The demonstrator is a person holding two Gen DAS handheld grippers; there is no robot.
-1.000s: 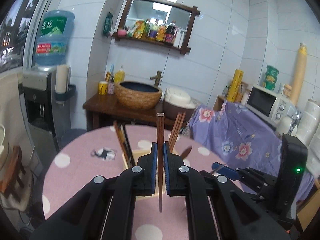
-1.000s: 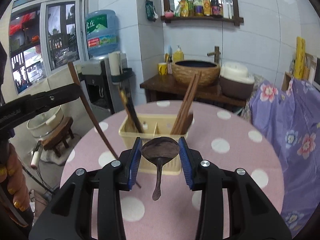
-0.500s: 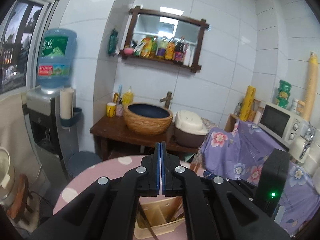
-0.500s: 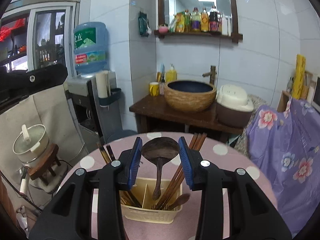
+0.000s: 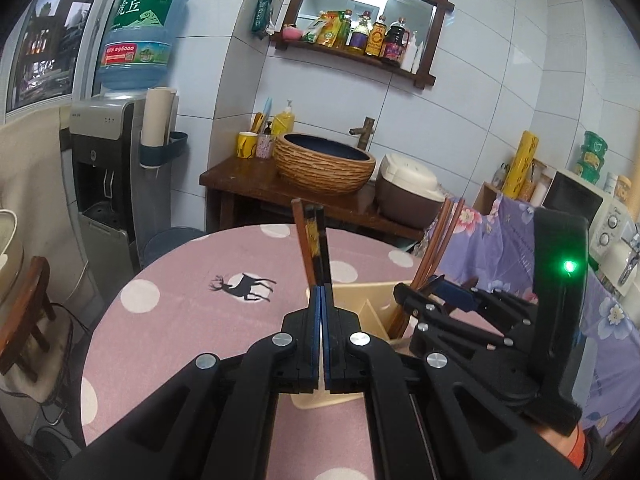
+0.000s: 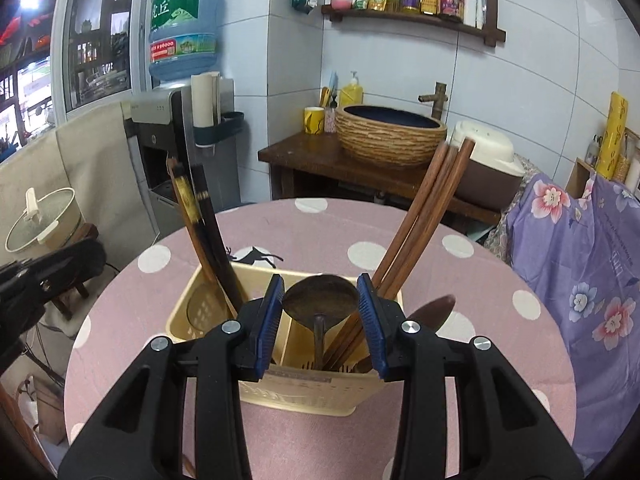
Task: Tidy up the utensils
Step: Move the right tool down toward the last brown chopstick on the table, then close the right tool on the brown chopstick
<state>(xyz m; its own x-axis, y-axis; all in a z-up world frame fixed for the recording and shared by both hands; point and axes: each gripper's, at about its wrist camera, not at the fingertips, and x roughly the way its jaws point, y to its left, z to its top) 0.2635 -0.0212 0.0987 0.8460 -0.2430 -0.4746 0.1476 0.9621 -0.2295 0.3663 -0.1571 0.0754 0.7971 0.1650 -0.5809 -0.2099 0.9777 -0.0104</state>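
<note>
My right gripper (image 6: 320, 282) is shut on the bowl of a dark wooden spoon (image 6: 320, 300). The spoon's handle hangs down into the middle of the cream utensil holder (image 6: 296, 396) on the pink dotted table (image 6: 460, 280). Dark chopsticks (image 6: 200, 220) lean in the holder's left compartment. Brown chopsticks (image 6: 424, 216) and a second spoon (image 6: 434, 312) lean on its right side. My left gripper (image 5: 322, 292) is shut with nothing between its pads, just in front of the dark chopsticks (image 5: 310, 240) and the holder (image 5: 360, 300). The right gripper (image 5: 440, 292) shows over the holder in the left wrist view.
A water dispenser (image 6: 176, 120) stands behind the table on the left. A wooden stand with a woven basin (image 6: 390, 136) is behind it. Purple flowered cloth (image 6: 580, 260) covers furniture on the right. A lidded pot on a stool (image 6: 40, 220) is at the left.
The left gripper held a brown chopstick a second ago; it is now shut and empty, lower, near the holder. The right gripper has brought the spoon over the holder and down into it.
</note>
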